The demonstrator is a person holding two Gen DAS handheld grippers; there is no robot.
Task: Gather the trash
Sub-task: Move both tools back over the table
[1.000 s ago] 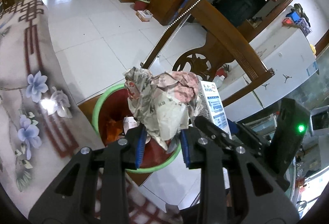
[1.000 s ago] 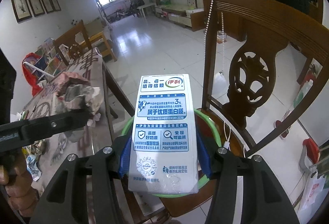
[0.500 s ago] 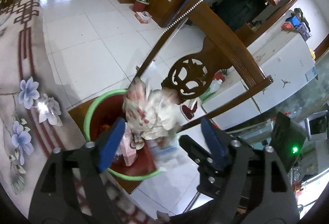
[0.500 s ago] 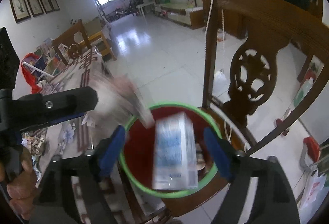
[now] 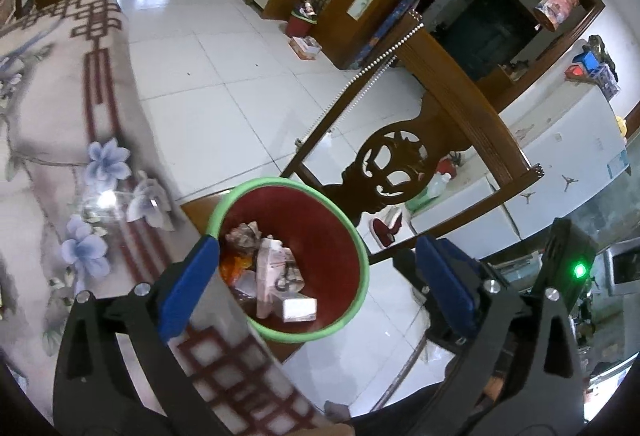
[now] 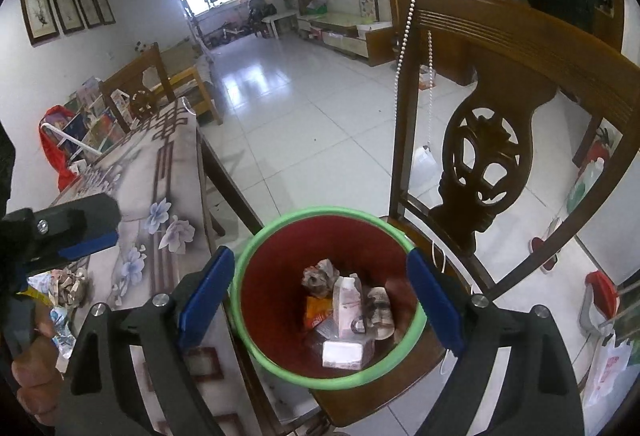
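Note:
A red bin with a green rim (image 5: 362, 256) (image 6: 256, 244) stands on a wooden chair seat beside the table. Inside lie a crumpled newspaper ball (image 5: 244, 234) (image 6: 320, 276), a milk carton (image 5: 298, 308) (image 6: 344, 352) and other scraps. My left gripper (image 5: 316, 284) is open and empty above the bin's near rim. My right gripper (image 6: 320, 300) is open and empty, straddling the bin from above. The left gripper also shows in the right wrist view (image 6: 76, 232), over the table edge.
The carved wooden chair back (image 6: 488, 155) (image 5: 396, 163) rises just behind the bin. The table with a flowered cloth (image 5: 60, 155) (image 6: 160, 179) lies to the left, with scraps of trash (image 6: 68, 284) near its front. White tiled floor (image 6: 312, 107) stretches beyond.
Both grippers opened. The newspaper ball fell from the left and the milk carton from the right, and both now lie in the bin.

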